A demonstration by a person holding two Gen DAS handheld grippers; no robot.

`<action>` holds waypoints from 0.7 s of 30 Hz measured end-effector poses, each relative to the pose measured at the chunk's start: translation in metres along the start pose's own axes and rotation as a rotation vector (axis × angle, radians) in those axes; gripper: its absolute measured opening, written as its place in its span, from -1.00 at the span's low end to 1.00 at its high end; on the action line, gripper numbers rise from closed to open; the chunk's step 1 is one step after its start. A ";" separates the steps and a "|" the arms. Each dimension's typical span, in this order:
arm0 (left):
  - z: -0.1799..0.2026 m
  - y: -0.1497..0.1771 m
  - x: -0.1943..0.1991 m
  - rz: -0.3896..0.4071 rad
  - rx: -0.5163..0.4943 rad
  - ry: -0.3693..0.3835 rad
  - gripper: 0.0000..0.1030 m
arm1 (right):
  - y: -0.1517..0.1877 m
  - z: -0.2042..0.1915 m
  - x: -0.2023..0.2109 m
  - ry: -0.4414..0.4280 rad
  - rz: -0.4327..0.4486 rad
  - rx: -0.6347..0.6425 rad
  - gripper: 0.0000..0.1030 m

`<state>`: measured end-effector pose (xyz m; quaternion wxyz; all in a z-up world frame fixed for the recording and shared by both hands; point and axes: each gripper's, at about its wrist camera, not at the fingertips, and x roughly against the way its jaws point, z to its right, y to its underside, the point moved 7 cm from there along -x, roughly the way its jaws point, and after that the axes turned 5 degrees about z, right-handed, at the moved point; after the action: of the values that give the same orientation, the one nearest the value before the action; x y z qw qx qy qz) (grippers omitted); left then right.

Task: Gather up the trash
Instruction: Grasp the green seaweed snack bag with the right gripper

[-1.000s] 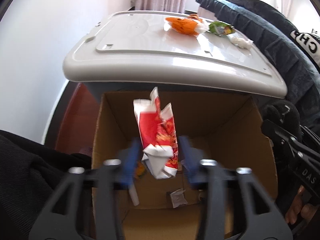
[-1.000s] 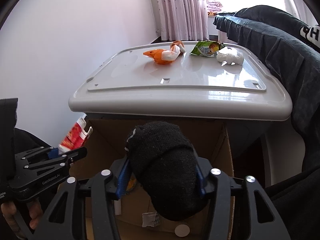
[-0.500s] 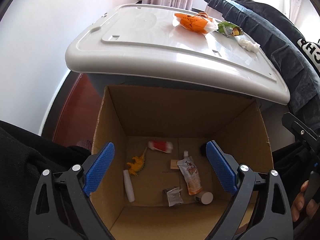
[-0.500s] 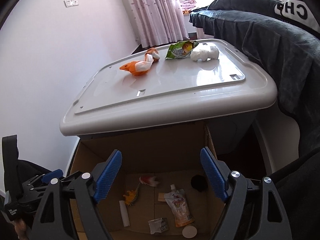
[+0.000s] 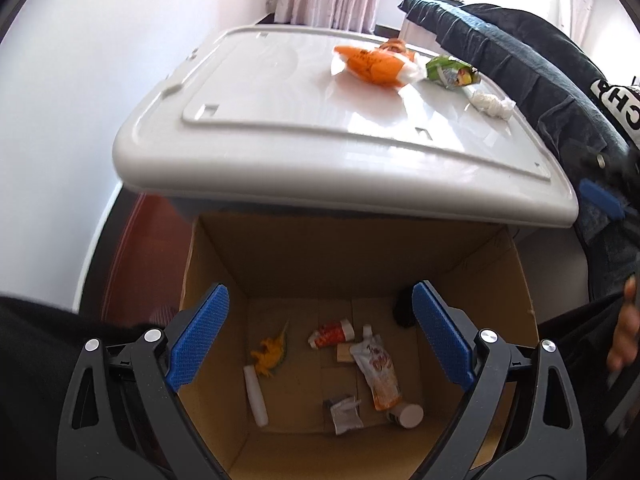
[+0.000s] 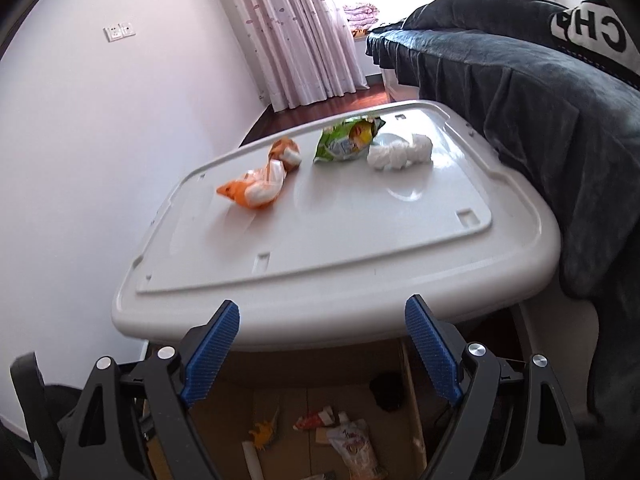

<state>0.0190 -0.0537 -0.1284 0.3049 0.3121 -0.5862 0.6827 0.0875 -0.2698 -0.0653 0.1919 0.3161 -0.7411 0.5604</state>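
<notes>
Two hand-held grippers with blue ribbed pads fill the foreground. The left hand-held gripper [image 5: 318, 334] hangs over an open cardboard box [image 5: 516, 280], its jaws spread wide with nothing between them after opening in the last second. On the box floor lie a red and white wrapper [image 5: 330, 333], a yellow toy dinosaur [image 5: 270, 354], a white tube [image 5: 256, 396], an orange drink pouch [image 5: 378, 372], a crumpled silver wrapper [image 5: 346, 416], a white cap [image 5: 410, 415] and a black sock [image 5: 402, 312] in the far right corner.

The right hand-held gripper [image 6: 322, 354] is also spread and empty, its jaws having just been opening further; it points over the near edge of a white plastic bin lid [image 6: 360, 240], a surface that stands just behind the box.

Farther back on that surface lie more pieces of trash: an orange and white wrapper [image 6: 256, 188], a smaller orange scrap [image 6: 286, 152] touching it, a green snack bag [image 6: 348, 140] and a wad of white tissue [image 6: 400, 152] just beside the bag. A dark blanket [image 6: 540, 100] drapes along the lid's right side, with pink curtains [image 6: 296, 32] beyond.
</notes>
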 end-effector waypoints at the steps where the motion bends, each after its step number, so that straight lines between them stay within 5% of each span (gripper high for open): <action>1: 0.002 -0.007 0.000 0.010 -0.004 0.002 0.76 | -0.009 0.001 -0.004 -0.005 0.001 -0.004 0.63; 13: 0.039 -0.124 -0.002 0.149 -0.148 0.059 0.76 | -0.117 0.061 -0.108 0.085 -0.122 -0.176 0.62; 17: 0.035 -0.126 -0.006 0.190 -0.151 0.019 0.76 | -0.138 0.082 -0.136 0.197 -0.128 -0.153 0.61; 21: 0.035 -0.118 -0.021 0.097 -0.112 0.073 0.76 | -0.152 0.107 -0.165 0.287 -0.169 -0.124 0.61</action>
<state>0.1268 -0.0741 -0.0683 0.3096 0.2408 -0.6263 0.6738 0.3187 -0.3554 -0.0952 0.3611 0.2816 -0.7101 0.5349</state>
